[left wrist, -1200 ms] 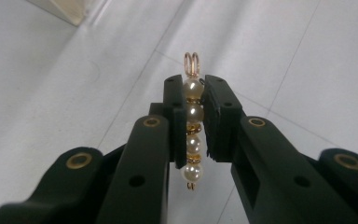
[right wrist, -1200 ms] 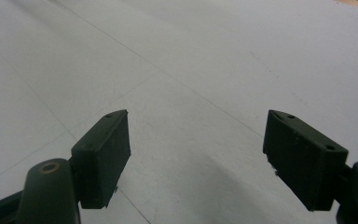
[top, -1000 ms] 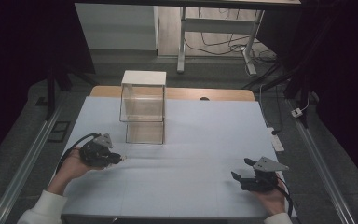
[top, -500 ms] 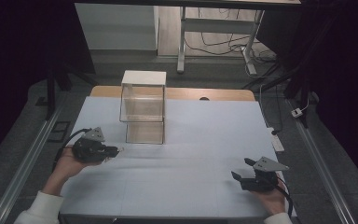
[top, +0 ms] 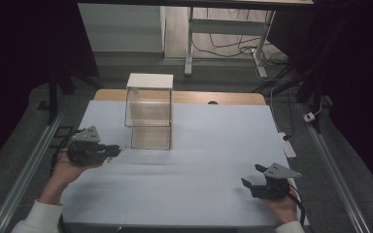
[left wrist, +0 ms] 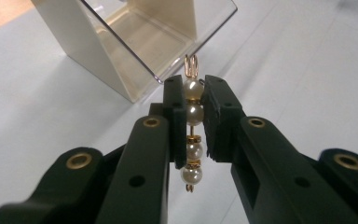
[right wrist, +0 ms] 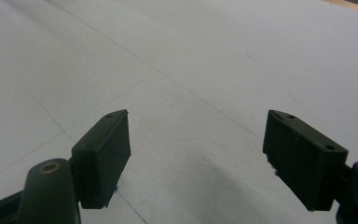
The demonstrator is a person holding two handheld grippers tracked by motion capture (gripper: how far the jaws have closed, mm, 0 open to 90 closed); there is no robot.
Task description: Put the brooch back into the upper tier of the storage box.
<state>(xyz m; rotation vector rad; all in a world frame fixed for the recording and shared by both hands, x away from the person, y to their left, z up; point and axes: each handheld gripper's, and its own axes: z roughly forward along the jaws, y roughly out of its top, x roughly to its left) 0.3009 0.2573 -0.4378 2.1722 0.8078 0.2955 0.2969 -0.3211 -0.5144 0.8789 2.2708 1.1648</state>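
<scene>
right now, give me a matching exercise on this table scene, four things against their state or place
Things:
1. left claw
2. right claw
3. pearl earring
4. clear display box

States or places:
A. open, nothing between its jaws
B. standing on the table's far half, white top
C. pinched between two black pads
D. shut on a string of pearls

Pairs: 1-D, 2-A, 3-C, 4-B

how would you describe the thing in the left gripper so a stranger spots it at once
Start at the clear plastic box with cream walls on the pale table. Just before it, the left gripper pinches a short string of white pearls with gold spacers, the one beaded, shiny piece there.
</scene>
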